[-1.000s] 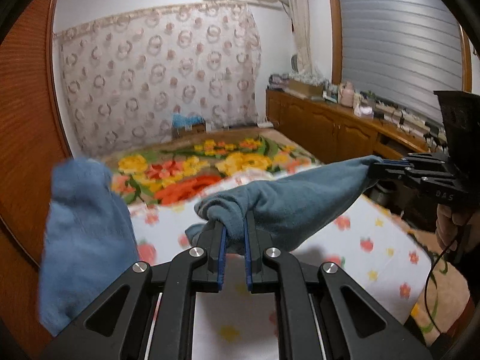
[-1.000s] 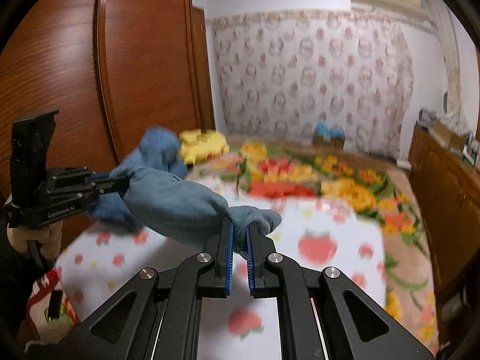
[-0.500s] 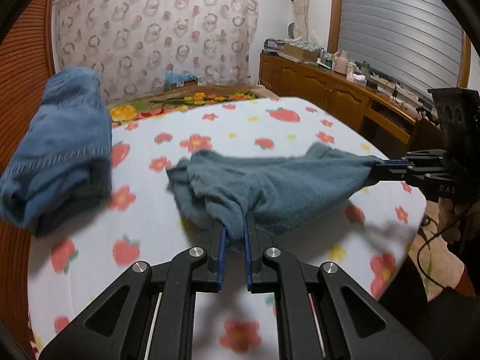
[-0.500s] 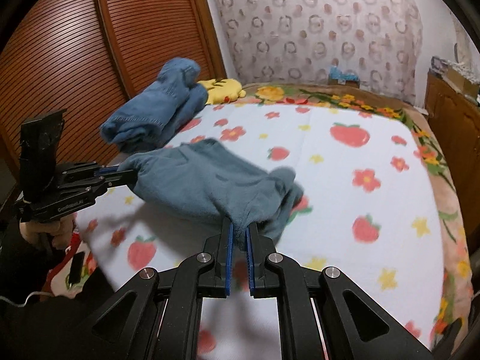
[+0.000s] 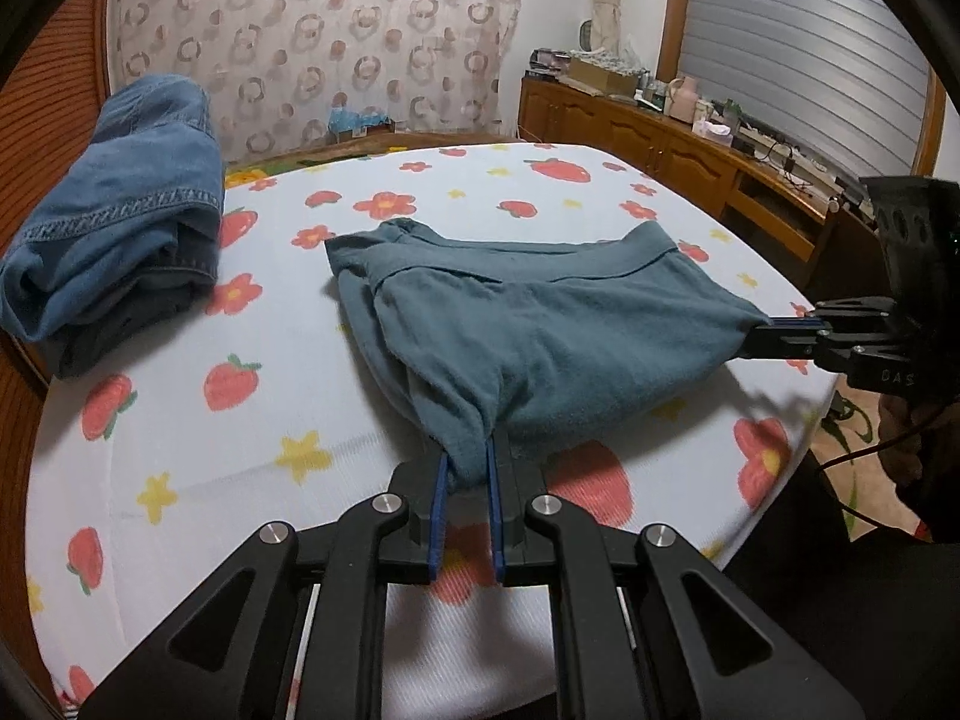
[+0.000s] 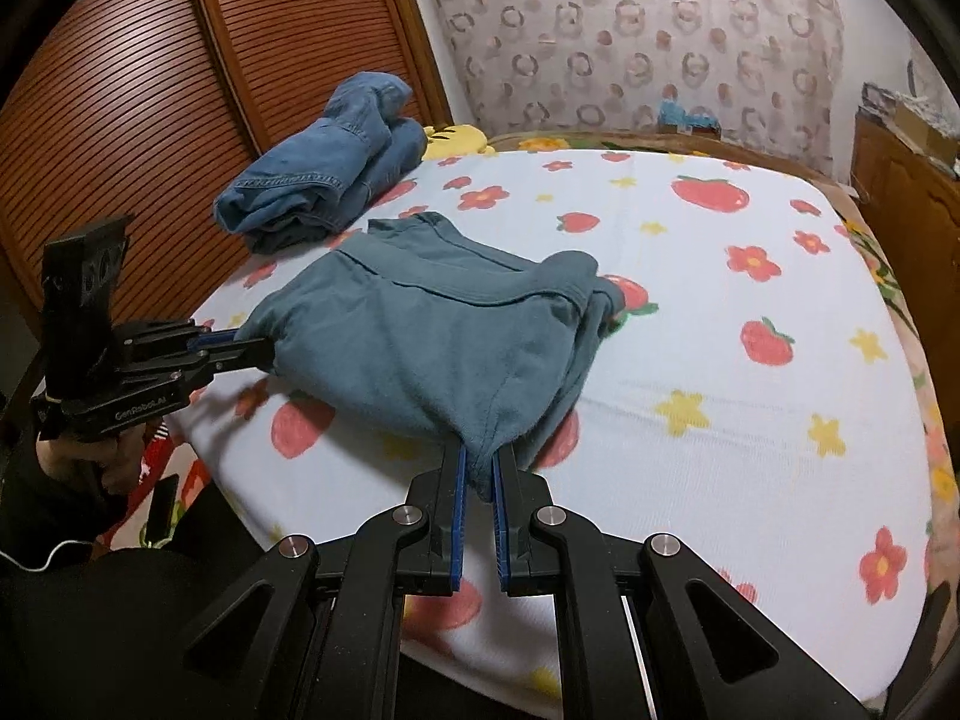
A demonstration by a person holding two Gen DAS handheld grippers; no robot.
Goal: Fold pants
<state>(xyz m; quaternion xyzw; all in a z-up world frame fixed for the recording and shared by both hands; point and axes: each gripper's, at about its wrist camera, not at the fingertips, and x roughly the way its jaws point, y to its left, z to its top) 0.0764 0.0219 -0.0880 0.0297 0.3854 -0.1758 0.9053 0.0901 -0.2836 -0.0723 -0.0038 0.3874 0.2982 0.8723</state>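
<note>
Teal-grey pants [image 5: 540, 312] lie folded on the bed's strawberry-print sheet [image 5: 300, 408], waistband on the far side. My left gripper [image 5: 465, 468] is shut on one near corner of the pants. My right gripper [image 6: 477, 468] is shut on the other near corner. Each gripper shows in the other's view, the right one [image 5: 780, 324] at the pants' right tip and the left one [image 6: 228, 339] at the left tip. The pants [image 6: 432, 324] rest on the sheet, with the pinched corners slightly lifted.
A folded pile of blue jeans [image 5: 114, 240] lies at the bed's far left, beside a brown slatted wardrobe door [image 6: 120, 90]. A wooden sideboard [image 5: 690, 144] with clutter runs along the right wall. The bed's front edge is just below the grippers.
Both grippers have come down from mid-air, bringing the hanging pants onto the sheet. The pants have spread flat and lie nearer the front edge.
</note>
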